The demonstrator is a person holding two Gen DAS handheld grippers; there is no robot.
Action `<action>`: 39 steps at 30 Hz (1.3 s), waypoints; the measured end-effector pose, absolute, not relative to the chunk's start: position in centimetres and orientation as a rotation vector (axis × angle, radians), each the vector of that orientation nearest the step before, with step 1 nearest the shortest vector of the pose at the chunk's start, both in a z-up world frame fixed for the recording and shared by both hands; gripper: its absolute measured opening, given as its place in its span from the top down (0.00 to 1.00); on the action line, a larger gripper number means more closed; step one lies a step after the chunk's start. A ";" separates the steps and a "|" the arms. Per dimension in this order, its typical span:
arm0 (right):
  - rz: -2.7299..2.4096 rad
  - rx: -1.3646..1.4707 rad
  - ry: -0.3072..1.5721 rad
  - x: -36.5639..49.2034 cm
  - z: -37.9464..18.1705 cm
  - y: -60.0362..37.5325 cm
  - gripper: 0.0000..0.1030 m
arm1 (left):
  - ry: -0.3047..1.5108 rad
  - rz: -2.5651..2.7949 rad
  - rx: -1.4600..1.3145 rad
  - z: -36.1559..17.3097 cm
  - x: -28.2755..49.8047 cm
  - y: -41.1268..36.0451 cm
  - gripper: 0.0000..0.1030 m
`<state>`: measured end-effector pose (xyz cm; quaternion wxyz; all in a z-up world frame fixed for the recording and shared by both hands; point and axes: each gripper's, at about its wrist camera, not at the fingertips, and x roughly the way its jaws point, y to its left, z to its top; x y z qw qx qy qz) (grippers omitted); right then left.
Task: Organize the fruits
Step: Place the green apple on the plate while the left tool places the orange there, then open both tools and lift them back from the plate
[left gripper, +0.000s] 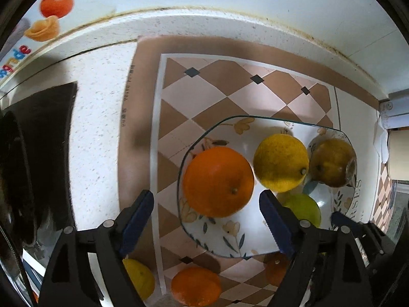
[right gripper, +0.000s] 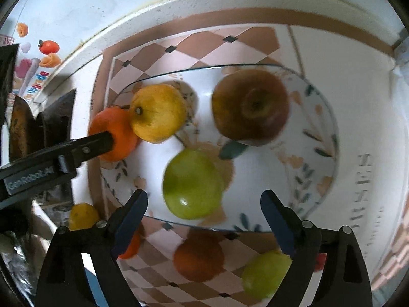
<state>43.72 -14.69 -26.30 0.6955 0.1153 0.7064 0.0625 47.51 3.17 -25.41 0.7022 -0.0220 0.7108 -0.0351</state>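
A glass plate (right gripper: 329, 117) with a painted flower pattern sits on a checkered brown and pink mat (left gripper: 204, 84), which lies on a white speckled surface (left gripper: 102, 128). Four fruits rest on the plate. An orange (left gripper: 217, 181) lies at the plate's left edge. A yellow lemon (left gripper: 281, 162) touches the orange on its right. A brownish apple (right gripper: 250, 107) lies toward the back right of the plate, apart from the lemon. A green apple (right gripper: 191, 184) lies near the plate's front rim.

The left gripper (left gripper: 207, 220) hangs above the orange with its blue fingers (left gripper: 138, 220) spread wide to either side of the fruit, not pressing on it and holding nothing. The right gripper (right gripper: 204, 220) hangs above the green apple, its blue fingers (right gripper: 130, 220) also spread wide, clear of the apple and empty.

More fruit lies off the plate, on the mat in front of it: a second orange (left gripper: 195, 286), a small orange (left gripper: 277, 268) just under the plate's front rim, and a second green apple (right gripper: 265, 273). A second lemon (left gripper: 140, 281) lies on the surface to the front left of the plate, beside the mat. Behind the plate, a white wall rises from the surface, with a fruit sticker (left gripper: 56, 2) well to the left.
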 end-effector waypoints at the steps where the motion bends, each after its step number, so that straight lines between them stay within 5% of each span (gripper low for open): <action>1: 0.127 0.240 1.573 43.5 -26.0 -14.9 0.10 | 1.569 -0.070 -0.044 -24.8 47.0 3.2 0.18; 39: 0.018 0.119 1.155 25.3 -5.3 -19.1 0.09 | 1.082 -0.075 0.030 -6.3 26.7 1.2 0.18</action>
